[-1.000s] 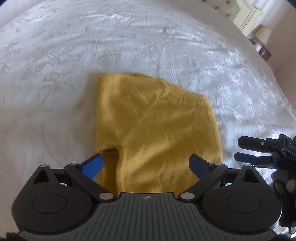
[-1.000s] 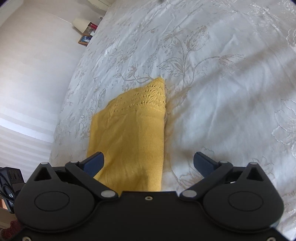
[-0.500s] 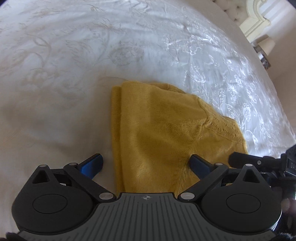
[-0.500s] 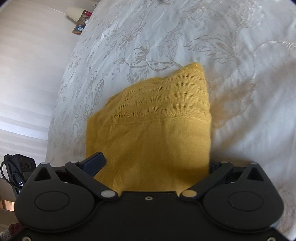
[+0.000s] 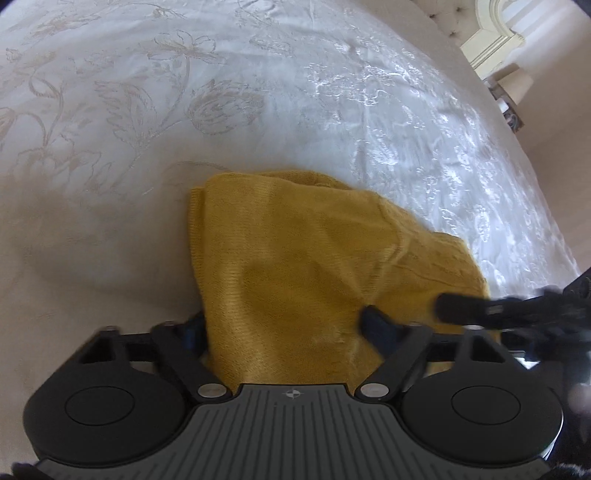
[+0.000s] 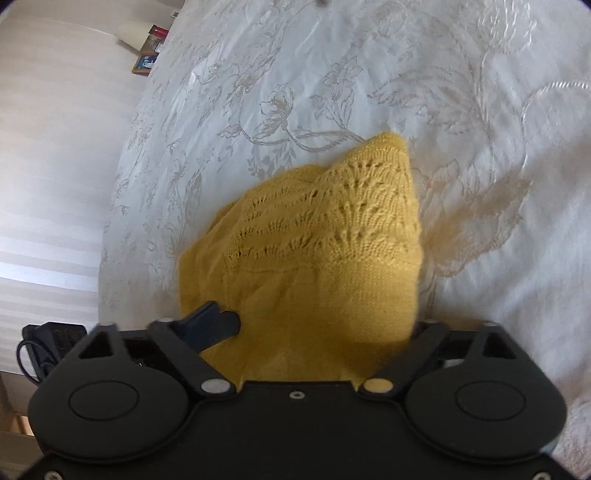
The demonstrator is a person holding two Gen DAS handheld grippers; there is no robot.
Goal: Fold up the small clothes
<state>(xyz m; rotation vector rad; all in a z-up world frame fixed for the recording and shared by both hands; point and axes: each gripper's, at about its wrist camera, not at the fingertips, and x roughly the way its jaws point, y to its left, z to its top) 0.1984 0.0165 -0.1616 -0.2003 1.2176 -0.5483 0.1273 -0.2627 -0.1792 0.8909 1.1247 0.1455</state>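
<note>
A small mustard-yellow knitted garment [image 5: 295, 266] lies folded on the white embroidered bedspread [image 5: 184, 92]. My left gripper [image 5: 284, 328] straddles its near edge, jaws apart, with the knit bunched between the fingers; the left finger is mostly hidden behind the cloth. In the right wrist view the garment's lace-patterned end [image 6: 332, 229] faces away. My right gripper [image 6: 317, 325] straddles that end, left finger [image 6: 218, 325] on top of the knit, right finger hidden under it. The right gripper's fingers also show in the left wrist view [image 5: 472, 310], touching the garment's right edge.
The bedspread [image 6: 406, 74] stretches far on all sides. A bedside lamp [image 5: 513, 85] and a cream headboard [image 5: 491, 33] stand at the far right. A striped wall [image 6: 55, 166] and a small table with framed items [image 6: 147, 62] lie beyond the bed's edge.
Both grippers have moved forward and down onto the garment, and their jaws have narrowed around its near edges. The cloth now fills the space between the fingers of each.
</note>
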